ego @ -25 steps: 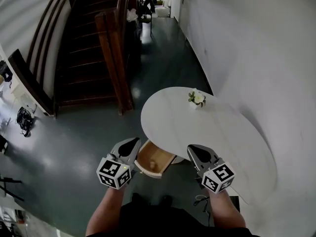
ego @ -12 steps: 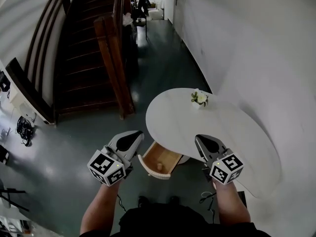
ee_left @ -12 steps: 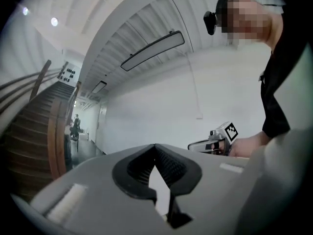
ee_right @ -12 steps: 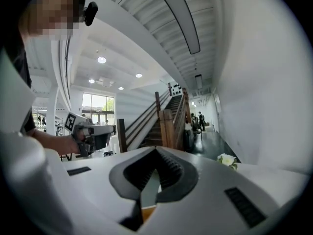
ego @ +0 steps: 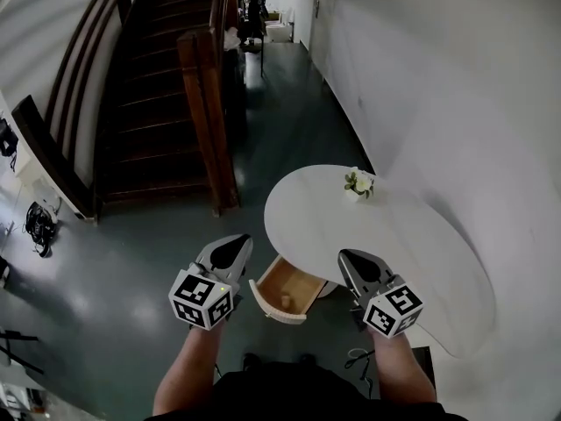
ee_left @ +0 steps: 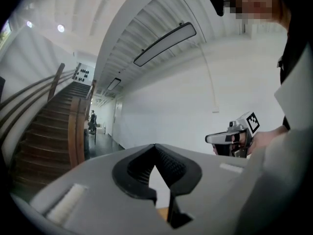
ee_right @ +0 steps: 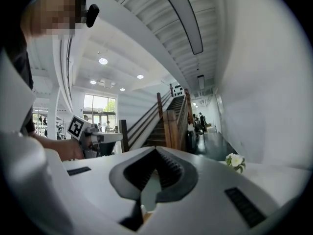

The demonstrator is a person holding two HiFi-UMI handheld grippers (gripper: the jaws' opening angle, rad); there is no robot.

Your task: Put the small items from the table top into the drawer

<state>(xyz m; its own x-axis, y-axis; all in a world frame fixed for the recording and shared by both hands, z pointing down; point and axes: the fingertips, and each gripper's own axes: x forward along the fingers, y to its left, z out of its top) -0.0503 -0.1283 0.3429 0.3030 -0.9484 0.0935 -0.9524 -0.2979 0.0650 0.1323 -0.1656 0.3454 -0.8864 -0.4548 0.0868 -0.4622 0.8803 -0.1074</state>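
under the white table (ego: 394, 235) edge the drawer (ego: 279, 281) stands open, a small item (ego: 284, 301) inside; left gripper (ego: 230, 249) and right gripper (ego: 351, 262) flank it, jaws closed, empty; flowers (ego: 358, 182) sit on top

The bench (ego: 394, 235) stands beside the wall (ego: 473, 95) at the right, with open floor (ego: 131, 253) to its left. A small potted flower (ego: 358, 183) sits on the bench's far side. The drawer (ego: 294, 283) juts out open from under the bench's near-left edge, and a small item (ego: 284, 302) lies in it near the front. The left gripper (ego: 232, 246) hangs over the floor just left of the drawer; the right gripper (ego: 351, 260) is above the bench's near edge — the drawer lies between them. The staircase (ego: 149, 86) rises behind, to the far left.
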